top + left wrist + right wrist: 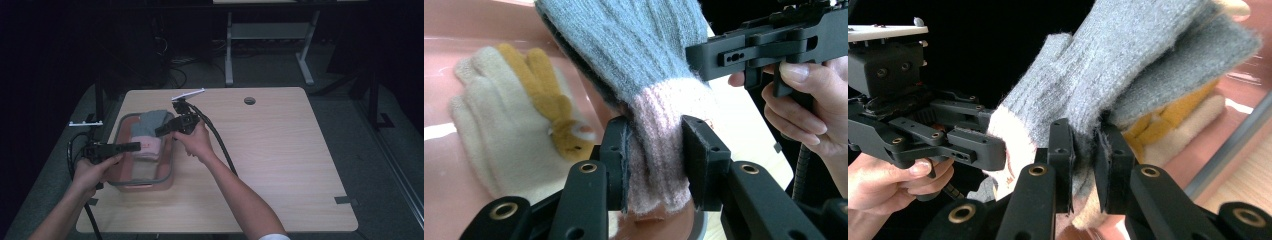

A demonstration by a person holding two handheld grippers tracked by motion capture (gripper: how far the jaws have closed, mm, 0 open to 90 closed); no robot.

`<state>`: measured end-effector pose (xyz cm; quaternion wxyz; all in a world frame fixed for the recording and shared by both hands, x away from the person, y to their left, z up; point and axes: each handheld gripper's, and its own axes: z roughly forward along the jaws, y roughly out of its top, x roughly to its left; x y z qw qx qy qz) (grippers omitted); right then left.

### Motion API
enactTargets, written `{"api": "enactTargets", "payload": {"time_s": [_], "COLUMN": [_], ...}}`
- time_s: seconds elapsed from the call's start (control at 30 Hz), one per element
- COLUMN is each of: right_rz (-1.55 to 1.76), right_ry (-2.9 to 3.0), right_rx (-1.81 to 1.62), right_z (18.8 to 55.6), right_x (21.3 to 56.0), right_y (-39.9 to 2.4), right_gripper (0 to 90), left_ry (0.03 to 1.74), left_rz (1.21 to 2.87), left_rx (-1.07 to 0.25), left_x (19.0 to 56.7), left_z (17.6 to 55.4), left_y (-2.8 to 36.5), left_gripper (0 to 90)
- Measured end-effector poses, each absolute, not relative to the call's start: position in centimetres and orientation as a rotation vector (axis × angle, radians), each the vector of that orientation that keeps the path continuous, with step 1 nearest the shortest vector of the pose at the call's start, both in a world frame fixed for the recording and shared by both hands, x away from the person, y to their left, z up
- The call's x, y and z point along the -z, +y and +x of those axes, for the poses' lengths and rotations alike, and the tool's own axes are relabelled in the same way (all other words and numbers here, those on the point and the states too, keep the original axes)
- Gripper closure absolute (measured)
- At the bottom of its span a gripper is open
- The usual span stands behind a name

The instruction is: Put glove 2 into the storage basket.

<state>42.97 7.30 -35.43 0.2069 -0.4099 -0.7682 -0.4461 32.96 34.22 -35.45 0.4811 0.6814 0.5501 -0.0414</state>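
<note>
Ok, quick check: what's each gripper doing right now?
Left gripper: shut on the grey glove, fingers clamped on its pink cuff.
Right gripper: shut on the grey glove's grey knit part, held above the pink bin.

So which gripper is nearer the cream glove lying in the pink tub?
Left, by a little. The left gripper pinches the grey glove's pink cuff just beside the cream glove; the right gripper clamps the grey knit above it.

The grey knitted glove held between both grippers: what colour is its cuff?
Pale pink, a ribbed cuff below the grey glove; clearest in the left gripper view.
</note>
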Motion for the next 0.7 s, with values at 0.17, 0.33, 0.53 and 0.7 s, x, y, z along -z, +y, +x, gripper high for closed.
{"api": "enactTargets", "payload": {"time_s": [0.17, 0.33, 0.53, 0.7], "right_rz": [-1.137, -1.133, -1.128, -1.134], "right_ry": [-2.147, -2.145, -2.145, -2.150], "right_rx": [1.234, 1.226, 1.224, 1.215], "right_z": [43.0, 43.0, 43.2, 43.2], "right_x": [35.6, 35.8, 36.1, 36.4], "right_y": [7.8, 8.1, 8.3, 8.6], "right_gripper": [78.9, 78.9, 78.8, 78.8], "left_ry": [1.348, 1.352, 1.359, 1.370], "left_rz": [1.659, 1.657, 1.660, 1.657], "left_rx": [0.098, 0.098, 0.095, 0.097], "left_x": [35.6, 35.7, 35.9, 36.3], "left_z": [32.8, 32.8, 32.8, 32.8], "left_y": [34.5, 34.8, 34.9, 35.1], "left_gripper": [65.1, 65.1, 65.1, 65.2]}}
